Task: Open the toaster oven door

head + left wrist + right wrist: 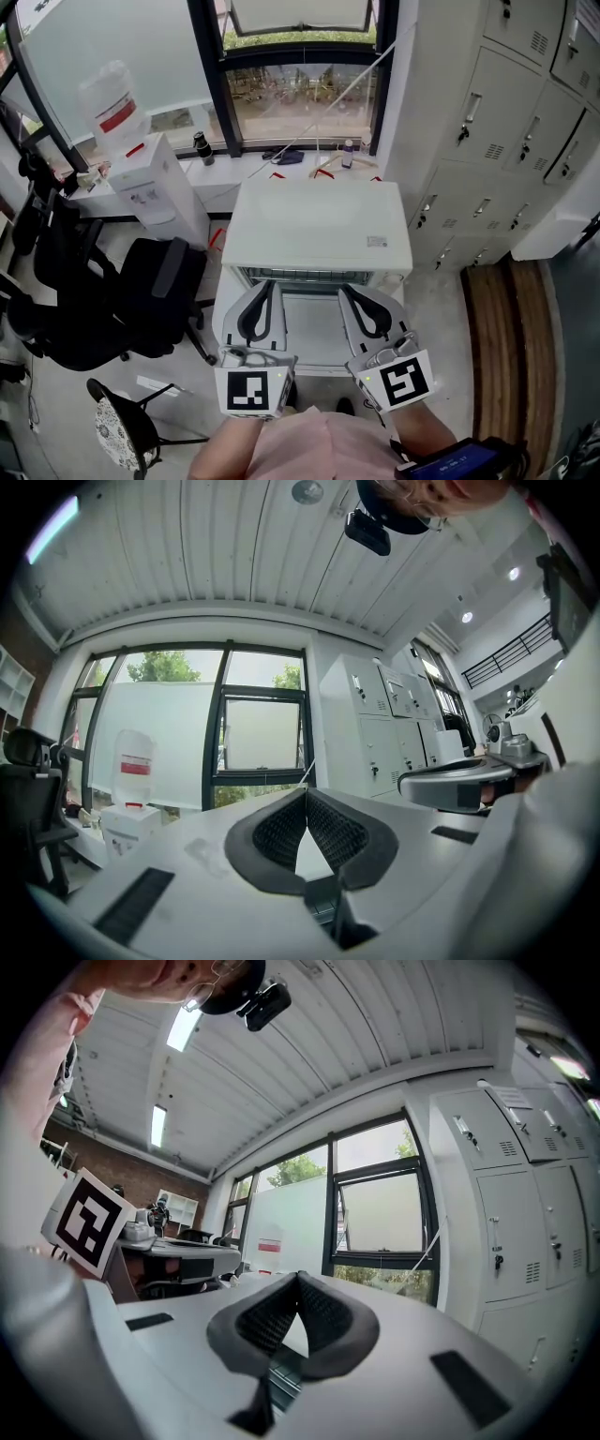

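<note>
A: Two grippers are held nearest, the left gripper (265, 292) and the right gripper (352, 294). How are the jaws set?
B: Both pairs are closed tip to tip, with nothing gripped. The door (314, 328) appears lowered beneath them, and the toaster oven (319, 225) is seen just beyond.

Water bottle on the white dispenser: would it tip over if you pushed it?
Probably it would wobble: the water bottle stands tall, neck down, on the dispenser. It looks like thin see-through plastic, so likely bendy rather than breakable. Its fill level isn't clear, so weight is uncertain.
</note>
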Demonstrator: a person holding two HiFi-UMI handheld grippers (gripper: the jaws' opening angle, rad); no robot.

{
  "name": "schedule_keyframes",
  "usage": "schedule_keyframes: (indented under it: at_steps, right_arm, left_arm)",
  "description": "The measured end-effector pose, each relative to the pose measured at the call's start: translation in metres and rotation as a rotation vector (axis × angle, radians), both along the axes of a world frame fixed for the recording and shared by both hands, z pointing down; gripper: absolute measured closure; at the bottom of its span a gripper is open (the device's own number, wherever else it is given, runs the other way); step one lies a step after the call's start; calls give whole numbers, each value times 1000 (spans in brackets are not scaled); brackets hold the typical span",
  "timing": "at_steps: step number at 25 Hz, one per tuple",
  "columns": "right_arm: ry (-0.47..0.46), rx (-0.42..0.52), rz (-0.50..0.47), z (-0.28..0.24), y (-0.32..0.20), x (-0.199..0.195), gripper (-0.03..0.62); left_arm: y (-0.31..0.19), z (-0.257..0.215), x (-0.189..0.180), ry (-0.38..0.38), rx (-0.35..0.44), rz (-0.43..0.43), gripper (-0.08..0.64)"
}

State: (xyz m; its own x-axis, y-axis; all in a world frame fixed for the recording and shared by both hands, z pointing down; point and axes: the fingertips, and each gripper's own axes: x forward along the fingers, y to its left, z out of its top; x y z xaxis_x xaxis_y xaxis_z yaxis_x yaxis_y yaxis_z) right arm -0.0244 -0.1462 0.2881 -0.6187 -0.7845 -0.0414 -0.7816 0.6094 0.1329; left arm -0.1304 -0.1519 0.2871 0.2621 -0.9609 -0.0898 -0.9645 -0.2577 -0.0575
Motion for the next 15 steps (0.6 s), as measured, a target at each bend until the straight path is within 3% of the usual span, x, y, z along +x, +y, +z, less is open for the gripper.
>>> schedule_keyframes:
  at_steps: [15]
  right_arm:
    - [-19, 10, 18, -2, -1, 1, 592]
  left_arm:
    - [0, 6, 6, 18, -17, 17, 546]
